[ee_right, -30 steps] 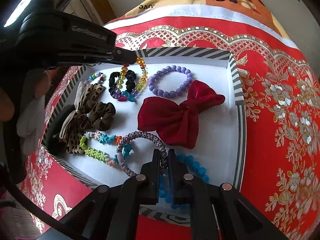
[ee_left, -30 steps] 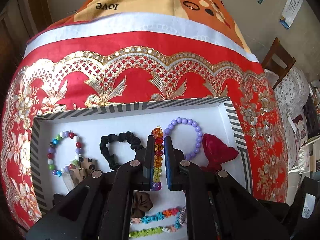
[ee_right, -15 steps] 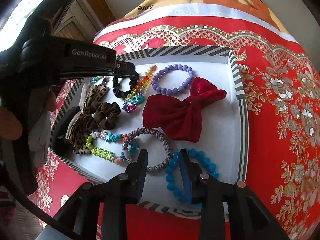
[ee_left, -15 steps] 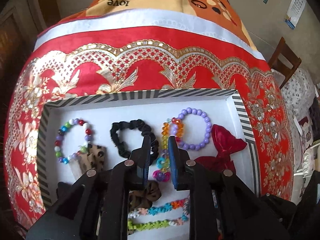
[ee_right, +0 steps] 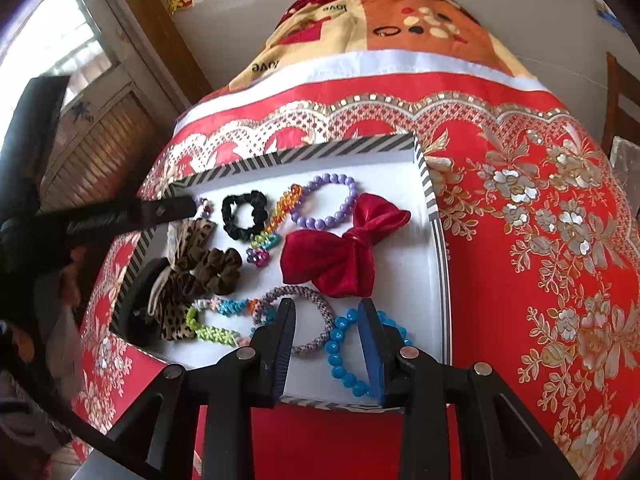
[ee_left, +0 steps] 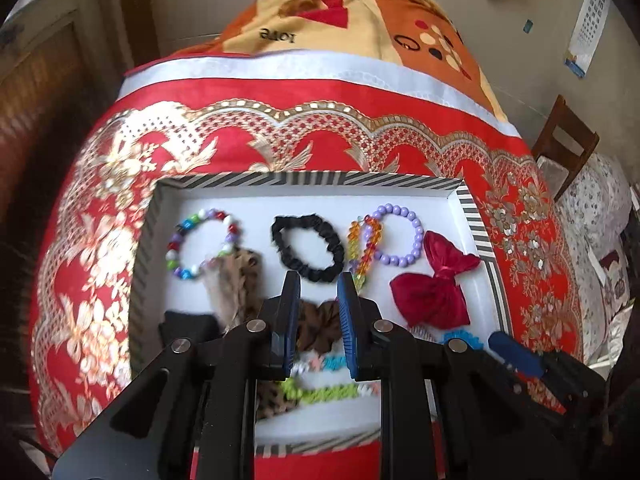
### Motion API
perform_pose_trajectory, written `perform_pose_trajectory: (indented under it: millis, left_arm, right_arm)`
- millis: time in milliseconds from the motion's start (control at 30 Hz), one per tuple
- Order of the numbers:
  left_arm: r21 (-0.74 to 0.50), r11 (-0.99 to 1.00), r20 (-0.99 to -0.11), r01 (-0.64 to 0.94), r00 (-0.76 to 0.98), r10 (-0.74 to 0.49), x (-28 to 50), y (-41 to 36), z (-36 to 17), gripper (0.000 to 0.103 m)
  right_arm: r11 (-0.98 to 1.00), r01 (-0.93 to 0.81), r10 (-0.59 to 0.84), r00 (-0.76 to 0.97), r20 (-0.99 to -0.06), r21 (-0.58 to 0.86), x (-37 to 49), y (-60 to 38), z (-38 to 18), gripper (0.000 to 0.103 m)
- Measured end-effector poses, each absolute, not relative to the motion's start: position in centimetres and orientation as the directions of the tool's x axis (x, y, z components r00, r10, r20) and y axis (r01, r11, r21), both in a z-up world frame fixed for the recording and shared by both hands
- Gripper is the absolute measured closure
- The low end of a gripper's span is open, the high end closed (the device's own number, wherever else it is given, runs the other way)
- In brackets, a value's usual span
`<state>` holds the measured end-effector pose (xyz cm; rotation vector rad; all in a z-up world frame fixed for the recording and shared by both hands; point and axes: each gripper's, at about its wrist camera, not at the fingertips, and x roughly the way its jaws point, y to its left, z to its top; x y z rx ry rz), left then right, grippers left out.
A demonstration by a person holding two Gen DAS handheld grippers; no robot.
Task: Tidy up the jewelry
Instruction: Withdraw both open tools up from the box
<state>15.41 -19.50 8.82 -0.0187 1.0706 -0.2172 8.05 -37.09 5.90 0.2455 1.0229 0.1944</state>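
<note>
Between picks: both grippers empty over tray.
Left gripper and right gripper fingers apart; next likely blue bracelet.

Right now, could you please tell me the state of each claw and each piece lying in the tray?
Left claw: open, empty.
Right claw: open, empty.
Tray: uncovered, on the red cloth.
Rainbow bracelet: lying flat, stretched long, released.
Purple bracelet: flat, round.
Black scrunchie: flat, apart from the purple bracelet.
Red bow: lying flat.
Blue bracelet: flat, between the right claw's fingers, not gripped.
</note>
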Motion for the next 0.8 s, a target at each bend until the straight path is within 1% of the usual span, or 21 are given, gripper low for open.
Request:
perform_pose_trajectory:
  millis: [67,200,267,467,633,800]
  left_arm:
    - [-0.107,0.982,-0.864,0.153,0.474,-0.168,14.4,-18.8,9.1,0.085]
    - [-0.088,0.987,-0.853,0.136,0.502,-0.145,12.5,-17.7,9.7,0.085]
    - [-0.071,0.99,-0.844,0.118,0.522,-0.123,11.4,-17.1,10.1,0.085]
    - [-0.085,0.991,-0.83,0.106,0.543,-0.129,8.9,-15.4,10.7,0.085]
    - [-0.015,0.995,-0.805,0.095,0.589,-0.068,6.6,-15.0,12.0,0.085]
    - [0.011,0.994,-0.768,0.106,0.637,-0.06,4.5,-14.8,13.2,0.085]
  right_arm:
    - [0.959,-0.041,0.259,0.523,-0.812,0.28,7.8,-36.7,6.3,0.072]
    - [0.964,-0.04,0.242,0.545,-0.803,0.264,7.2,-36.0,6.9,0.065]
    - [0.964,-0.037,0.239,0.553,-0.798,0.264,6.8,-35.7,7.2,0.064]
    - [0.968,-0.038,0.223,0.576,-0.786,0.246,5.7,-34.3,8.0,0.061]
    - [0.968,-0.025,0.211,0.61,-0.764,0.248,4.6,-33.7,9.4,0.06]
    - [0.972,-0.023,0.195,0.635,-0.748,0.233,3.6,-33.0,10.6,0.06]
